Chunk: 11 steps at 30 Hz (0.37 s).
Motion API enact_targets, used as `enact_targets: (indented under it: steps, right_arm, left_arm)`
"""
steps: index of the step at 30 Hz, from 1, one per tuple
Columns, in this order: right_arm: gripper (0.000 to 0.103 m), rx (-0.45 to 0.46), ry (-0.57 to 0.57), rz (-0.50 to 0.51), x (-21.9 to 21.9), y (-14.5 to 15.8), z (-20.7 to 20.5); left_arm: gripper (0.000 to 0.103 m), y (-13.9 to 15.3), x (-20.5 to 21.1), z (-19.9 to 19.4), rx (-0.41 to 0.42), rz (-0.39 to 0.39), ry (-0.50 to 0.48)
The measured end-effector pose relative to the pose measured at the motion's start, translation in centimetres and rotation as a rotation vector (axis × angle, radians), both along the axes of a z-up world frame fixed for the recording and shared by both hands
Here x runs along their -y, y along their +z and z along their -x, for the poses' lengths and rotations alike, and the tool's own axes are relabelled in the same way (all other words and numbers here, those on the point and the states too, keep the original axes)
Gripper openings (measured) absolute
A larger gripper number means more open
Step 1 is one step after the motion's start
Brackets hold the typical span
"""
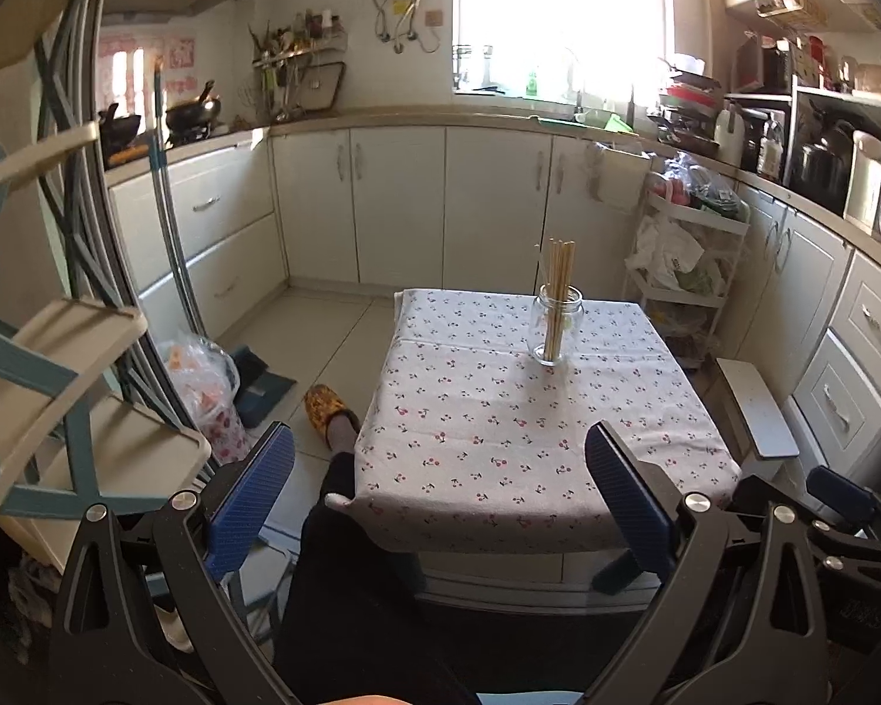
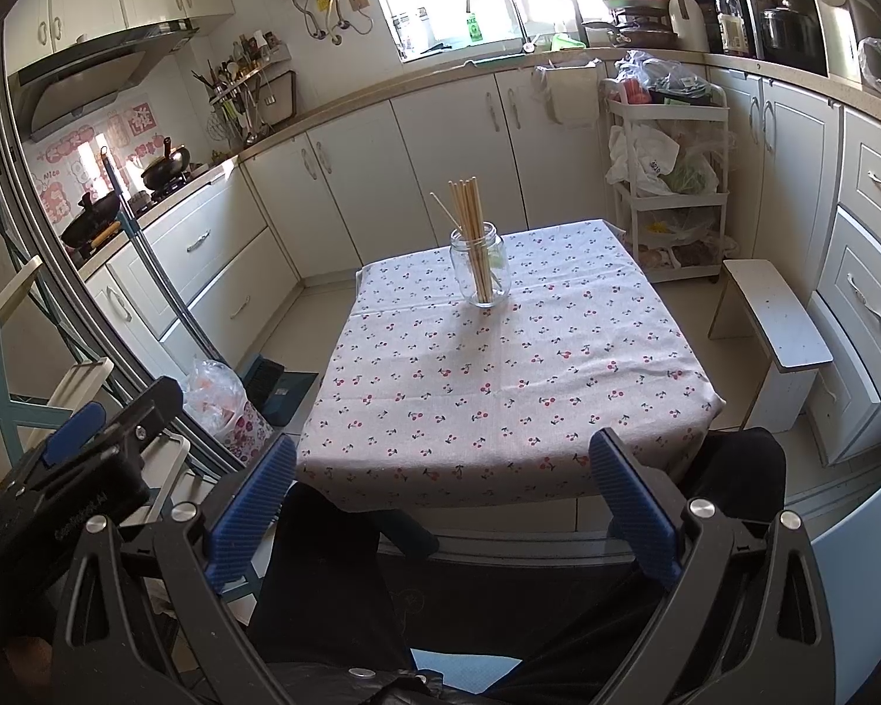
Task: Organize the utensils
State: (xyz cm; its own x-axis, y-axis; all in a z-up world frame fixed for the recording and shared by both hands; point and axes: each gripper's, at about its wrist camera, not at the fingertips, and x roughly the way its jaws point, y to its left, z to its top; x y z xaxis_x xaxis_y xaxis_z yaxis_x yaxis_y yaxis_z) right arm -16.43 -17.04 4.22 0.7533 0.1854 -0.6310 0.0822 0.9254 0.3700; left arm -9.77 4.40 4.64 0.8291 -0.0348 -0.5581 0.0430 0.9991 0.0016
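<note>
Left wrist view. Left gripper (image 1: pixel 440 490) held back over the lap, short of the table (image 1: pixel 481 411); jaws spread wide, gripping nothing, touching nothing. Jar (image 1: pixel 556 323) upright on the far half of the cloth, well apart from the fingers (image 1: pixel 252 493). Chopsticks (image 1: pixel 560 288) bunched upright inside it, one thinner stick leaning away to the left. No loose utensil visible on the cloth, so probably near the end of the job, or a pause. Any tidying here best done gently: approach from above, close on the sticks above the rim, avoid knocking the glass, since a light jar on cloth may tip.

Right wrist view. Right gripper (image 2: pixel 443 493) likewise drawn back at the near edge of the table (image 2: pixel 382 411), fully released, empty, clear of the cloth. Jar (image 2: pixel 480 273) standing toward the far side, chopsticks (image 2: pixel 473 235) inside, tops fanned slightly, the thin one tilted left. Left gripper (image 2: pixel 82 458) seen just beside, low at the left; from this angle, impossible to tell its opening. For a clean finish, one tool steadying the jar while the other nudges the leaning stick upright.
</note>
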Motion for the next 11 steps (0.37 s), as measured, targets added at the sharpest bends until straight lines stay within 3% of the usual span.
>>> enact_targets:
  steps: [11]
  right_arm:
    - [0.096, 0.002, 0.0, -0.002, 0.32, 0.06, 0.1]
  left_arm:
    - [0.095, 0.03, -0.41, -0.31, -0.024, 0.016, -0.014]
